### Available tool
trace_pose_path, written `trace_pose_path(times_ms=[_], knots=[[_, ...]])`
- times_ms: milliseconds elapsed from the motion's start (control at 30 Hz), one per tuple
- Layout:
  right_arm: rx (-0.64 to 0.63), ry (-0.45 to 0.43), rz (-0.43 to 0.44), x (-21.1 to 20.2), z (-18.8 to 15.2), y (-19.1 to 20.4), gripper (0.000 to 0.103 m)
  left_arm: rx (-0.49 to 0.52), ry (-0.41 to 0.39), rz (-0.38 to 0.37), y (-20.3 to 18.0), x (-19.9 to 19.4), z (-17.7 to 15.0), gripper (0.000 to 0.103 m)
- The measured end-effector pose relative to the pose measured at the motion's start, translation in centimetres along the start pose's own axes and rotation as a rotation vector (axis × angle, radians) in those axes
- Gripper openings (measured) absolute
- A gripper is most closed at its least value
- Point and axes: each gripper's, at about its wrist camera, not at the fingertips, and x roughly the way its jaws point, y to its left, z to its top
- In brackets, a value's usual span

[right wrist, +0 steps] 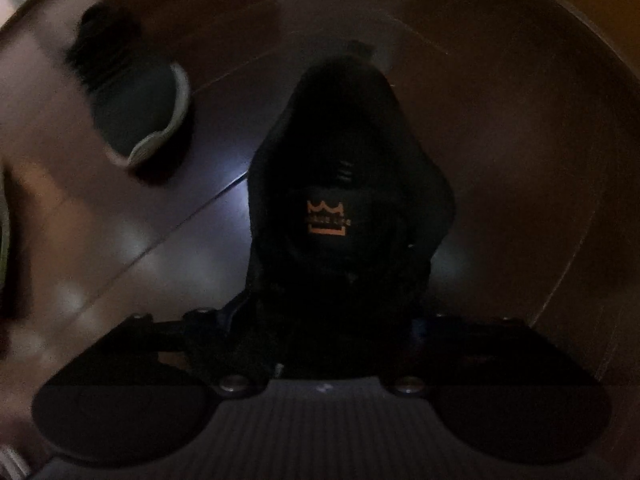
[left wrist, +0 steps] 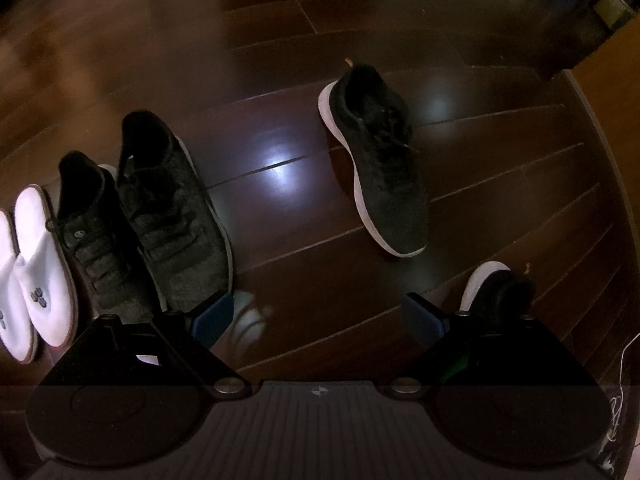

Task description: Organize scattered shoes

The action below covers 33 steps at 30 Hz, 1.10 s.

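Right gripper: pinching a black shoe with an orange crown logo
Left gripper: spread, empty, above the floor
Loose sneaker: alone, well apart from the row
Row: grey sneakers beside white slippers
Risk: dim, blurred view; shoe could slip or knock the grey pair
In the way: nothing on the open floor

floor: dark wood planks, glossy, reflects light
black sneaker: matt knit cloth, smooth white rubber sole
grey sneakers: rough heathered knit
white slippers: soft smooth cloth
left tongs: matt black plastic, blue pads
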Motion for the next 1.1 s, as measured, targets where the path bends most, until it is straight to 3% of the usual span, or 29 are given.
trace_pose_path(times_ms=[133,333,533,767,1100], knots=[[-0.180,0.010,0.027,-0.4,0.1,0.9,0.070,0.011,0.005,0.003,-0.1,0.1,-0.2,0.094],[-0.322,0.030,0.039,-0.9,-0.2,2.0,0.070,0.010,0.004,0.002,-0.2,0.1,-0.1,0.094],[-0.441,0.035,0.066,-3.2,-3.1,1.7,0.070,0.021,0.008,0.005,-0.2,0.3,0.0,0.094],[-0.422,0.031,0.049,-3.2,-3.0,1.5,0.082,0.025,0.005,0.004,-0.4,0.4,0.2,0.094],[-0.213,-0.041,0.043,-5.6,-5.2,-1.5,0.092,0.059,0.009,0.029,-1.1,1.3,-0.1,0.094]])
